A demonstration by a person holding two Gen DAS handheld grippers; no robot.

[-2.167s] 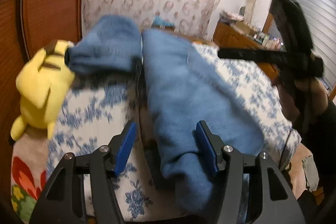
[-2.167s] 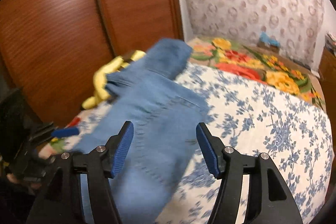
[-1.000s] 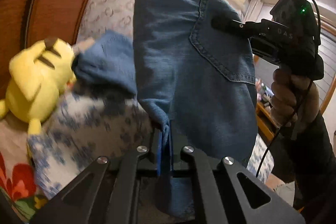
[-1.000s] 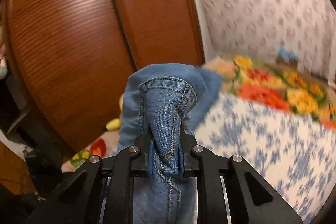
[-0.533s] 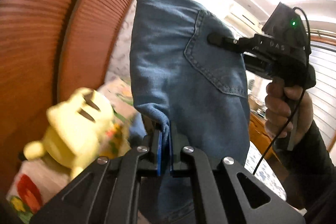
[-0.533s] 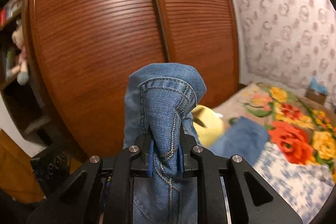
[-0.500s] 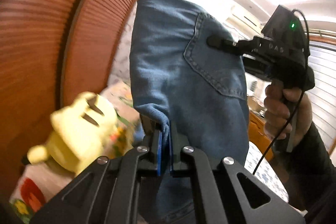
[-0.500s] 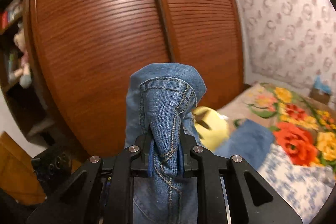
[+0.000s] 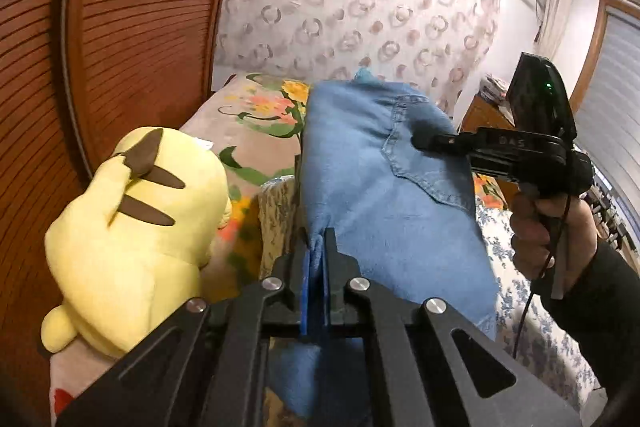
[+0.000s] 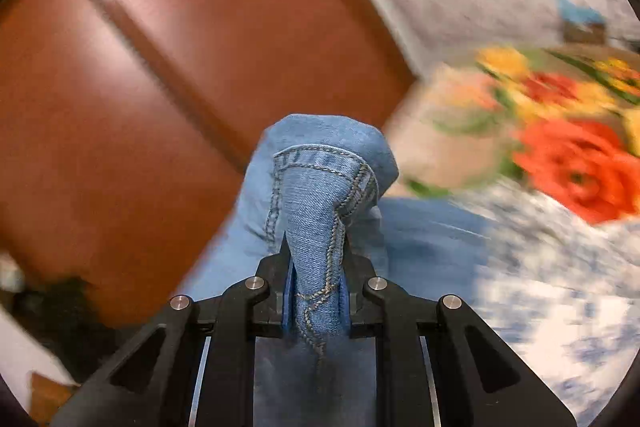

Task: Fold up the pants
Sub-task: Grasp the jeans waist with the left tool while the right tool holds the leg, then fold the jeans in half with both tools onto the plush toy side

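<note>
The blue denim pants [image 9: 372, 179] hang stretched between both grippers over the bed, back pocket facing me. My left gripper [image 9: 315, 259] is shut on a thin pinch of their lower left edge. In the left wrist view the right gripper [image 9: 420, 141], held by a hand [image 9: 548, 231], grips the pants at the pocket's upper corner. From the right wrist view, my right gripper [image 10: 316, 275] is shut on a thick seamed bunch of the pants [image 10: 320, 195], which bulges above the blue pads. The rest of that view is blurred by motion.
A yellow plush toy [image 9: 136, 223] lies on the bed at the left, close to the pants. The bed has a flowered blanket [image 9: 260, 111] and a blue-patterned sheet [image 9: 528, 311]. A brown slatted wardrobe door [image 9: 132, 27] stands on the left. A wooden dresser [image 9: 484, 111] is at the back right.
Both grippers, still holding the pants, have swung across and lower toward the bed. The pants now reach down over the blankets instead of hanging high before the wardrobe and ceiling.
</note>
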